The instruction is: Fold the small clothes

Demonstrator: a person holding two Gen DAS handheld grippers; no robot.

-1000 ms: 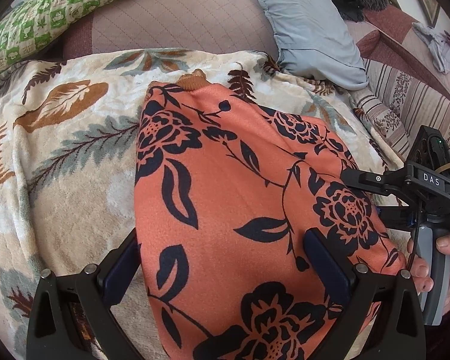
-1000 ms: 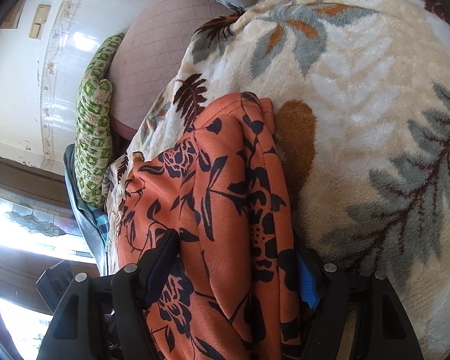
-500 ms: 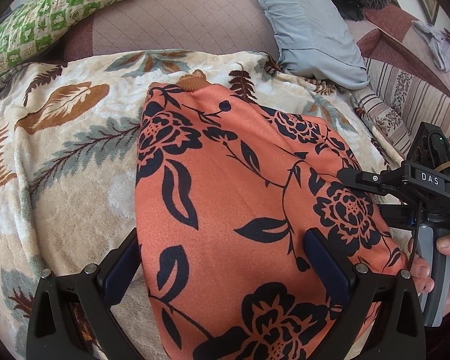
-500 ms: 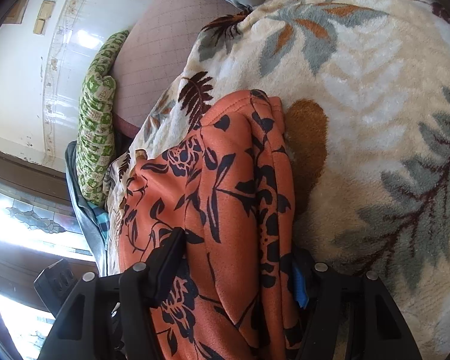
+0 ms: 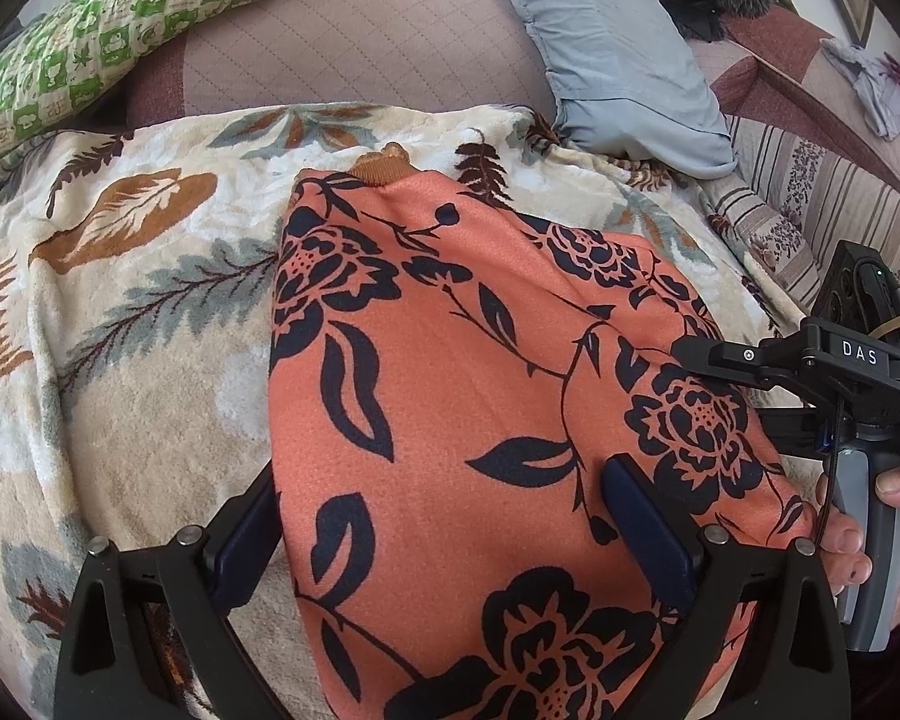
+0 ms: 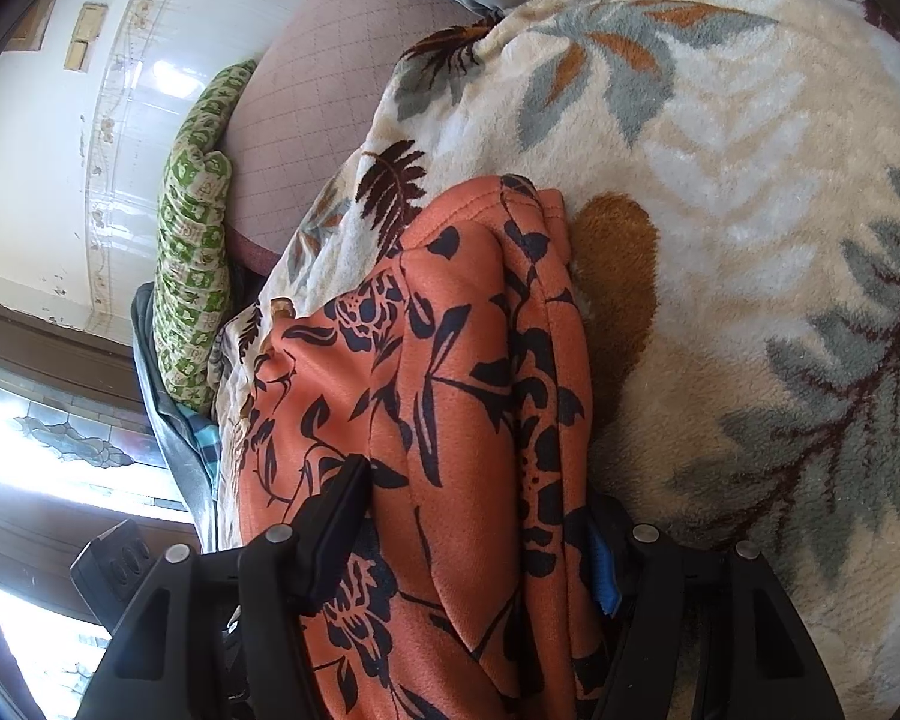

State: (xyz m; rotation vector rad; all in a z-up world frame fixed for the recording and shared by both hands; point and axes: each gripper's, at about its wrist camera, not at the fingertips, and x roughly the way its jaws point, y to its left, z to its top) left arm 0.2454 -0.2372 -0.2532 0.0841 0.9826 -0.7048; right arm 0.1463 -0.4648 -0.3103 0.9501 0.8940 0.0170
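An orange garment with black flowers (image 5: 450,396) lies folded lengthwise on a leaf-patterned blanket (image 5: 120,324). Its brown collar (image 5: 384,165) points away from me. My left gripper (image 5: 444,516) is open, with its fingers spread to either side of the garment's near end. My right gripper (image 6: 480,516) is also open and straddles the garment's folded edge (image 6: 480,360). In the left wrist view the right gripper's body (image 5: 834,372) sits at the garment's right edge, held by a hand.
A green-and-white pillow (image 5: 90,42) and a quilted mauve cushion (image 5: 354,42) lie at the back. A grey-blue pillow (image 5: 606,54) is at the back right, beside a striped cover (image 5: 810,198). A white wall (image 6: 60,150) is at the left in the right wrist view.
The right gripper has drawn back slightly along the garment and its jaws have opened a little wider. The left gripper and the garment have barely moved.
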